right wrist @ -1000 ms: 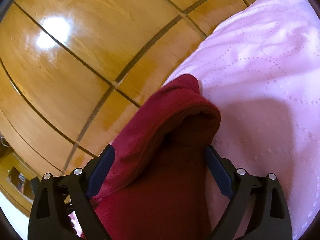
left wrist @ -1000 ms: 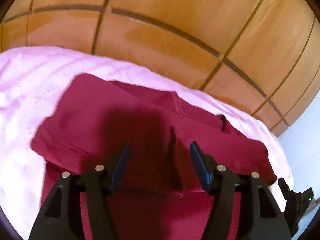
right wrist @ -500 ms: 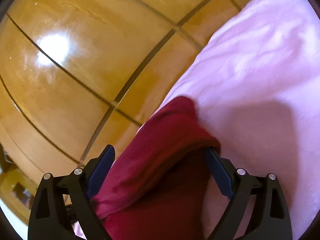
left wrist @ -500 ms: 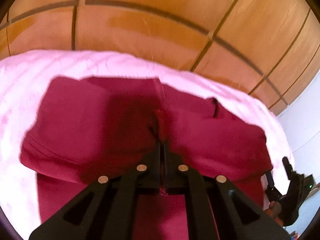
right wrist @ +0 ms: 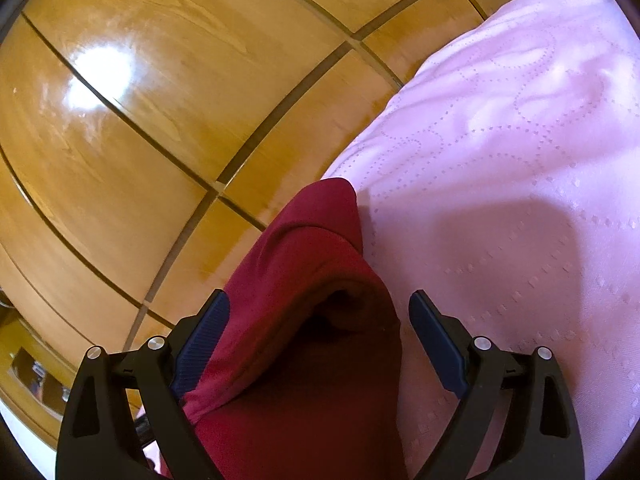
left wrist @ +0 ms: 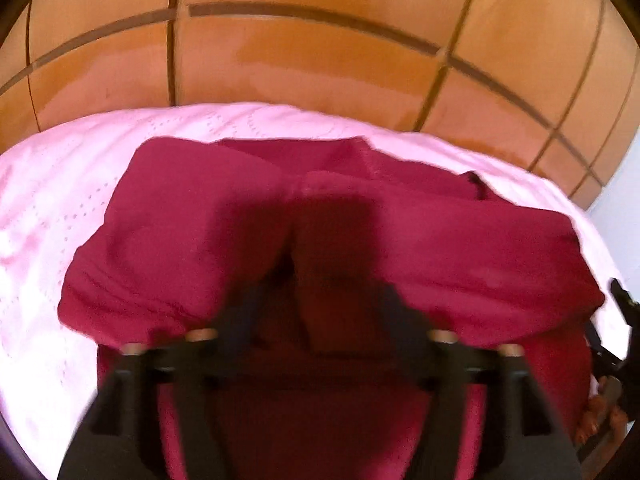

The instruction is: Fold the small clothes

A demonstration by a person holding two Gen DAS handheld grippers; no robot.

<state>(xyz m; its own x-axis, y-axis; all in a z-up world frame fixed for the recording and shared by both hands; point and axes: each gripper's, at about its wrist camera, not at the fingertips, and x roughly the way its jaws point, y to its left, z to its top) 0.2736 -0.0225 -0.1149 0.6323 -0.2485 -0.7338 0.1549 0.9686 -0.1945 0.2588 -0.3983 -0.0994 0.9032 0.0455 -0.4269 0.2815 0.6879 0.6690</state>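
Observation:
A dark red garment (left wrist: 460,240) lies folded on a pink quilted bedspread (left wrist: 52,208). In the left wrist view my left gripper (left wrist: 320,300) is blurred, its jaws spread apart over the fold's middle, with a ridge of red cloth between them. In the right wrist view my right gripper (right wrist: 320,320) is open, its blue-padded fingers (right wrist: 436,340) on either side of the garment's folded end (right wrist: 320,264), which has a rolled edge. The pads do not press the cloth.
A glossy wooden panelled wall (right wrist: 160,100) stands right behind the bed edge (left wrist: 320,120). The pink bedspread (right wrist: 520,160) stretches to the right of the garment. The other gripper (left wrist: 620,360) shows at the left wrist view's right edge.
My left gripper shut on the cloth's middle ridge half a second ago and has now opened again, blurred by motion. My right gripper stayed open around the folded end.

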